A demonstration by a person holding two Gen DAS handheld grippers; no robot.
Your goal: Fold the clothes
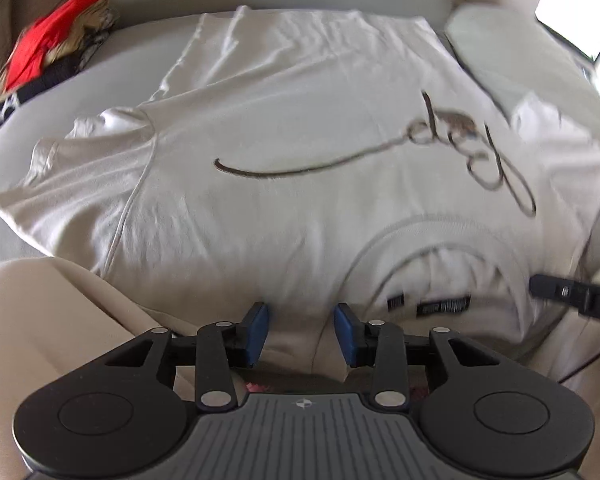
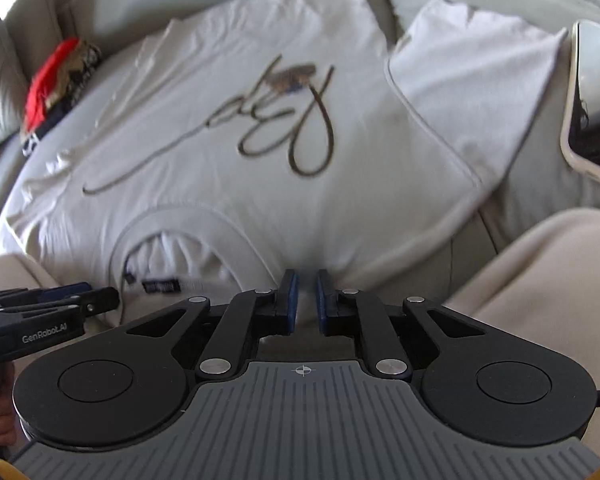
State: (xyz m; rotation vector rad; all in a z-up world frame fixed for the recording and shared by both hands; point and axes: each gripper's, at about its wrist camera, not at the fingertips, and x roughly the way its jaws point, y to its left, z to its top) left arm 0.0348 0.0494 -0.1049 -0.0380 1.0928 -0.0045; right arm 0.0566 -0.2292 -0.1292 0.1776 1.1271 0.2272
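- The white T-shirt [image 1: 284, 128] lies spread flat, print side up, on a grey sofa seat [image 1: 148, 52], with its collar [image 1: 440, 240] at the near edge and its hem at the far side by the backrest.
- It looks light, soft and limp. I judge it will sag and crease wherever it is not held, so both shoulders need lifting together.
- The best hold seems to be the near shoulder seams, one on each side of the collar, where the doubled cloth gives the pads something to bite.
- The left gripper [image 1: 301, 330] has its blue fingers [image 1: 260, 326] spread apart, with a ridge of shoulder cloth just in front of the gap. Nothing is pinched yet.
- The right gripper [image 2: 307, 300] has its fingers nearly together, with only a narrow slit left. The shirt edge bunches at the tips, but I cannot tell whether any cloth is caught between them.
- The left view shows the left sleeve [image 1: 72, 168] lying out flat and rumpled, and only the tip of the right gripper.
- The right view shows the right sleeve [image 2: 472, 92] spread over a cushion, a phone [image 2: 592, 96] at the far right, and the left gripper from the side.
- Both views show a pile of red and dark clothes [image 1: 48, 48] at the far left, well apart from the shirt.
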